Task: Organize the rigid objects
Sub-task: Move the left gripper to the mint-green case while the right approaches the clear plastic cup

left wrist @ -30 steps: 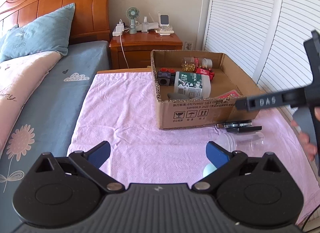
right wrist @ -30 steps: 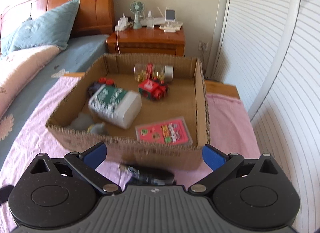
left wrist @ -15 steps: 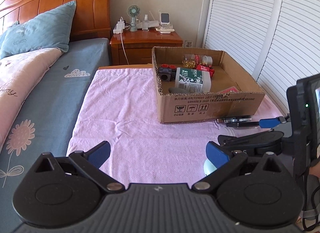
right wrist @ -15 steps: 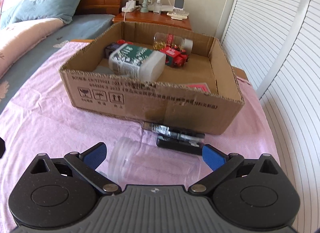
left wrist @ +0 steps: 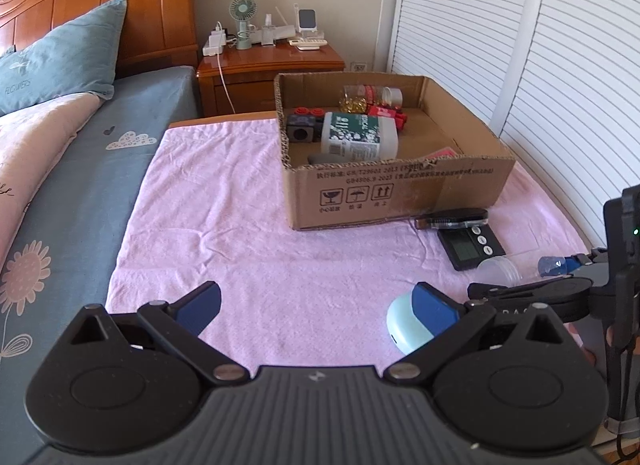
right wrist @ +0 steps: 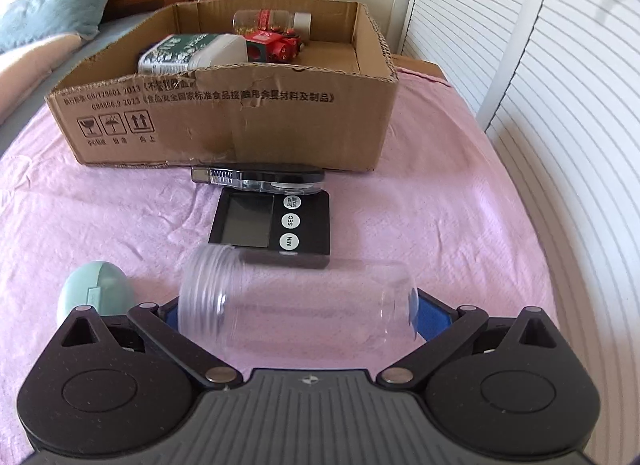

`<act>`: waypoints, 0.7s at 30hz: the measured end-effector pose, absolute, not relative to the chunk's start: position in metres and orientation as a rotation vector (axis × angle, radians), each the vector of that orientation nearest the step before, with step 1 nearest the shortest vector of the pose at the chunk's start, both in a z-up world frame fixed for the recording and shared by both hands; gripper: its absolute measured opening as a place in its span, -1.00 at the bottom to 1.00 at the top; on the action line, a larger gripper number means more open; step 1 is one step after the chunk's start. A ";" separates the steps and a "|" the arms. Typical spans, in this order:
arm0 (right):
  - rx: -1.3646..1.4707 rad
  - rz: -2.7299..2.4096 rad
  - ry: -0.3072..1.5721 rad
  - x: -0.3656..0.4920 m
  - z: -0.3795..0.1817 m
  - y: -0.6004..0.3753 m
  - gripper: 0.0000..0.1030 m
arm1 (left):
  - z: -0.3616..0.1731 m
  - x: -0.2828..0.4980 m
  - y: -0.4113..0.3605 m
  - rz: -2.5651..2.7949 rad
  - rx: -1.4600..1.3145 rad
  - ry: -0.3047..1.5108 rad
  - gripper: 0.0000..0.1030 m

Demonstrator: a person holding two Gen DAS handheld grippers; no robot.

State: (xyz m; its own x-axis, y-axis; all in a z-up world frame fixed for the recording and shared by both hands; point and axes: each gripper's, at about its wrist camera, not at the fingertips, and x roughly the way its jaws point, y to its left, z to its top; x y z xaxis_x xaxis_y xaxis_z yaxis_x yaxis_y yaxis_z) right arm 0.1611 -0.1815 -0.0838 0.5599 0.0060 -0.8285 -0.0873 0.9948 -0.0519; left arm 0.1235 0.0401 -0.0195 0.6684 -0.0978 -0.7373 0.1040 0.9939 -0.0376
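Note:
A clear plastic jar (right wrist: 296, 301) lies on its side on the pink cloth, between the fingers of my right gripper (right wrist: 296, 315), which is open around it. Beyond it lie a black digital timer (right wrist: 276, 227) and a black tape dispenser (right wrist: 260, 181). A pale green egg-shaped case (right wrist: 96, 291) lies to the left; it also shows in the left wrist view (left wrist: 404, 325), by the right finger of my left gripper (left wrist: 318, 305), which is open and empty. A cardboard box (left wrist: 400, 193) holds a white bottle (left wrist: 360, 135), a glass jar and red toys.
The pink cloth (left wrist: 240, 225) covers a low table beside a bed with a blue sheet (left wrist: 80, 193). A wooden nightstand (left wrist: 272, 73) stands behind the box. White louvred doors (left wrist: 540, 65) run along the right side.
My right gripper has come down from above the box to cloth level and now straddles the clear jar. My left gripper has held nearly still.

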 end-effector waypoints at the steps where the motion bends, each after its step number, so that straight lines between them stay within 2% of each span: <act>1: -0.084 0.060 0.971 0.160 -0.084 -0.184 1.00 | -0.021 0.124 0.038 -0.117 0.015 0.836 0.96; 21: -0.156 0.213 0.900 0.137 -0.087 -0.198 1.00 | -0.055 0.157 -0.015 -0.145 0.112 0.982 0.96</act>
